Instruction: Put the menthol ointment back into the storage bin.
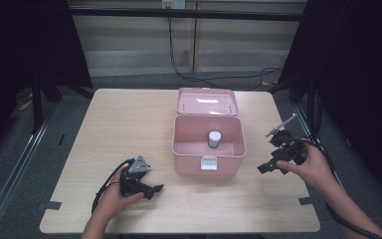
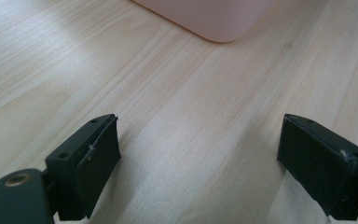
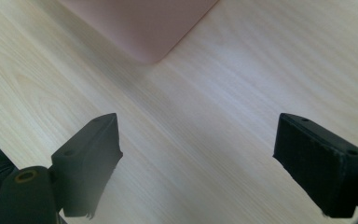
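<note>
An open pink box (image 1: 208, 142) sits mid-table with a small jar (image 1: 214, 139) inside, while the left gripper (image 1: 155, 188) at 7 o'clock and right gripper (image 1: 263, 168) at 4 o'clock flank it — both spread wide, empty — seemingly between steps, likely closing the lid (image 1: 207, 101) next.

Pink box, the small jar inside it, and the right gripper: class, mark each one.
Pink box (image 1: 193, 164): high view, front wall left of the latch.
Small jar (image 1: 214, 136): high view, its white cap.
Right gripper (image 1: 267, 168): high view, between its jaw tips.

Left gripper (image 1: 151, 189) at 7 o'clock, low, jaws spread wide and empty, pointing toward 3 o'clock. Right gripper (image 1: 264, 168) at 4 o'clock, jaws wide, empty.
</note>
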